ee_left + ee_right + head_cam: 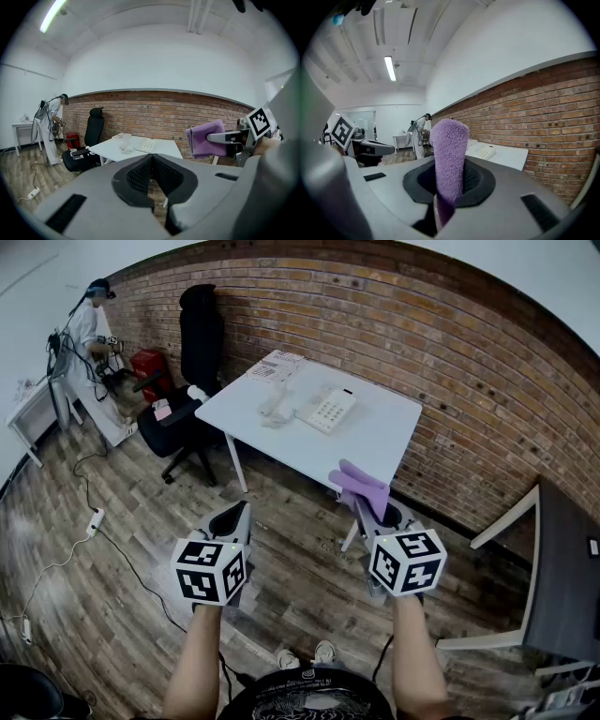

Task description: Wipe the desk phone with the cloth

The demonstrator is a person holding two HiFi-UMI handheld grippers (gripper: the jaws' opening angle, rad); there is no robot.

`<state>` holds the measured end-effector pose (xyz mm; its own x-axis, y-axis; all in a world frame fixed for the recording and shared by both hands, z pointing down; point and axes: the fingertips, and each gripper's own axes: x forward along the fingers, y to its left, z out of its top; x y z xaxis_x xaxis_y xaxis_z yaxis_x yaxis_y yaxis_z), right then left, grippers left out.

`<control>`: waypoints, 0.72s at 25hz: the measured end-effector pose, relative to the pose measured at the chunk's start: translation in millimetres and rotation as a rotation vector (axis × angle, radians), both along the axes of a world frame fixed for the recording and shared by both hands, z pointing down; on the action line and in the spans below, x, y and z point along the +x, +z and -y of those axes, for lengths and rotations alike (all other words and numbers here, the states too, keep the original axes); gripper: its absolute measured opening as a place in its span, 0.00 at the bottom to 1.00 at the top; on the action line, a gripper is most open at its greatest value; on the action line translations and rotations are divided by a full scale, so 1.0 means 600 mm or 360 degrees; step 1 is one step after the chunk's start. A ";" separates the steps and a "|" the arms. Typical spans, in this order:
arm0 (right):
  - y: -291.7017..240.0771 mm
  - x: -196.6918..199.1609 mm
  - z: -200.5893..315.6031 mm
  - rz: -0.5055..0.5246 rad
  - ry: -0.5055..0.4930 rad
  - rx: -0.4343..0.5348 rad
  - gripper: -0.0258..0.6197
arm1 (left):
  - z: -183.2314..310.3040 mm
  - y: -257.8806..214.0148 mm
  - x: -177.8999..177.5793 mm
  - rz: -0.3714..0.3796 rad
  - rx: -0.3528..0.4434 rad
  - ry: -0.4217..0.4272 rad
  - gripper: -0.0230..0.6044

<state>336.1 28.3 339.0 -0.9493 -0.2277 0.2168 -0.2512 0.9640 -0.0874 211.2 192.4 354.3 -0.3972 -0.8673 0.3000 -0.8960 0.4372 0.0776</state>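
Right claw (450, 180): clamped on fuzzy purple cloth (449, 140) — upright
Left claw (151, 159): pressed together — empty
White desk phone (331, 411): on white surface (380, 432)

Fluffy purple cloth (449, 154); smooth white desk (375, 442); rough brick wall (469, 362).

White table (386, 439) by brick wall (469, 362), black office chair (200, 334), papers (275, 367), standing person (86, 329)

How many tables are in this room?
3. A large white table with the desk phone by the brick wall, a small white table at far left beside the person, and a dark table at far right. Others may be hidden.
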 end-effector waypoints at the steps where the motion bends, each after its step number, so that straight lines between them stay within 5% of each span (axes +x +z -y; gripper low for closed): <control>1: 0.001 -0.002 -0.001 -0.0002 -0.0003 0.0002 0.11 | 0.000 0.001 -0.002 -0.0001 0.0002 0.0000 0.05; 18: 0.016 -0.062 -0.002 -0.0030 0.0014 -0.0001 0.11 | -0.004 0.021 -0.069 -0.0040 0.0004 0.0028 0.05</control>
<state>298.9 29.7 348.8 -0.9430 -0.2356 0.2349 -0.2610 0.9618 -0.0831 169.8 195.0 367.1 -0.3742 -0.8749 0.3075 -0.9013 0.4211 0.1013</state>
